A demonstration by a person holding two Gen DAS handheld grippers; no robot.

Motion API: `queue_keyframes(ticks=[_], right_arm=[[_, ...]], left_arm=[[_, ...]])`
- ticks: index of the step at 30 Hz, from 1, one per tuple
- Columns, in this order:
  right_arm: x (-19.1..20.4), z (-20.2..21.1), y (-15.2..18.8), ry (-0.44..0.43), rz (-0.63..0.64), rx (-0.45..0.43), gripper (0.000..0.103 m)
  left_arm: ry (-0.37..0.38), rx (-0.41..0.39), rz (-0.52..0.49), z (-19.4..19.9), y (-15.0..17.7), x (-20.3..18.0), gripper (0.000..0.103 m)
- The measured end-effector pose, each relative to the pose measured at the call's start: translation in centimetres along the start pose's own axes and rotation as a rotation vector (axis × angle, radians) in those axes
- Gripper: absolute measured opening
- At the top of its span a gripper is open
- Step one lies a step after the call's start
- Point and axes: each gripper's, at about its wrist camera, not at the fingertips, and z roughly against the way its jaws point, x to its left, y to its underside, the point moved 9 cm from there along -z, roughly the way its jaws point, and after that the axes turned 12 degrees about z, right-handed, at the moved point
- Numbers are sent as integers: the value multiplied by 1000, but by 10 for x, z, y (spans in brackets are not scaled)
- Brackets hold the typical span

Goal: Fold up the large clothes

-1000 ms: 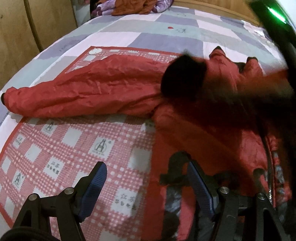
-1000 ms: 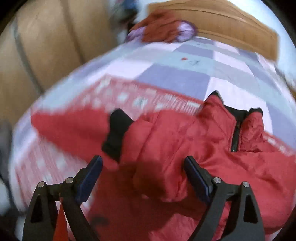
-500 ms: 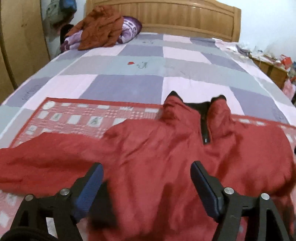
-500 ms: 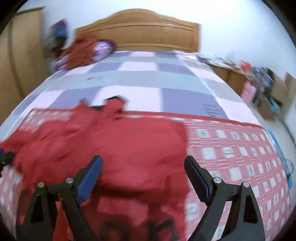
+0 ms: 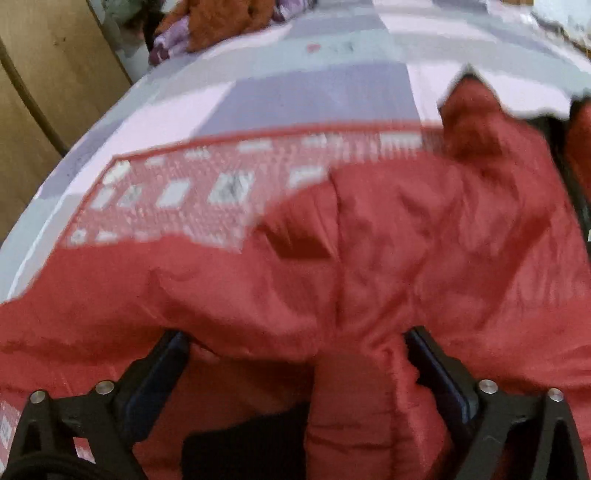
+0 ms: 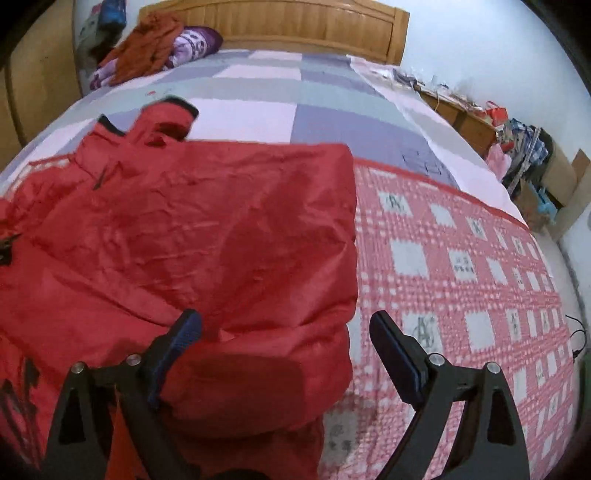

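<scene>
Left gripper [image 5: 295,369], low in the left wrist frame: jaws opening, wide, straddling a ridge of the red padded jacket [image 5: 369,258] without visibly pressing it; probably positioning at the sleeve seam for a fold. Right gripper [image 6: 284,354], low centre of the right wrist frame: jaws wide apart, nothing clamped, poised over the jacket's folded right edge, left finger [image 6: 177,343] above the fabric, right finger [image 6: 395,358] over the red checked cloth [image 6: 461,258]. Beyond, jacket spread flat across that cloth, collar [image 6: 166,114] toward the upper left. Farther, patchwork bed cover [image 6: 295,96], orange garment [image 6: 147,48] heaped at the wooden headboard [image 6: 295,22]. No containers clearly discernible.
</scene>
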Motion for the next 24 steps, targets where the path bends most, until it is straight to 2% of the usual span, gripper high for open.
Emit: queue_keyframes(ticks=[2, 3, 4, 5, 6, 7, 9, 10, 11, 14, 15, 17, 19, 22, 23, 24], right_arm=[[10, 24, -13, 3, 24, -78, 93], [15, 33, -20, -2, 41, -117, 93], [21, 39, -28, -10, 56, -145, 93], [26, 43, -34, -23, 70, -164, 93], [31, 42, -36, -38, 88, -170, 94], [35, 33, -35, -42, 102, -136, 94], [37, 9, -23, -77, 65, -53, 94], [33, -9, -9, -98, 25, 22, 94], [30, -15, 0, -101, -1, 48, 94], [20, 9, -4, -81, -32, -22, 93], [18, 20, -9, -80, -32, -55, 94], [14, 40, -25, -70, -31, -139, 94], [16, 38, -43, -79, -19, -151, 94], [22, 6, -53, -111, -30, -57, 94], [20, -8, -49, -96, -26, -18, 94], [17, -21, -40, -57, 1, 22, 94]], left_arm=[[-24, -127, 3, 19, -21, 9, 94], [-64, -210, -8, 28, -33, 15, 94], [-98, -225, -14, 27, -38, 20, 94], [-119, -184, -13, 18, -39, 25, 94], [-102, -111, 1, 7, -36, 29, 90], [-84, -86, 12, 7, -33, 31, 85], [-55, -91, 18, 22, -27, 34, 85], [-36, -100, 11, 33, -22, 32, 85], [-10, -113, 0, 46, -17, 27, 85], [80, -178, -55, 90, 0, 3, 90], [132, -195, -80, 103, 6, -14, 92], [189, -205, -122, 116, 13, -45, 92], [224, -187, -149, 113, 15, -71, 94], [154, -56, -151, 62, 26, -85, 94], [107, -12, -151, 40, 30, -79, 96], [94, 21, -141, 27, 33, -73, 101]])
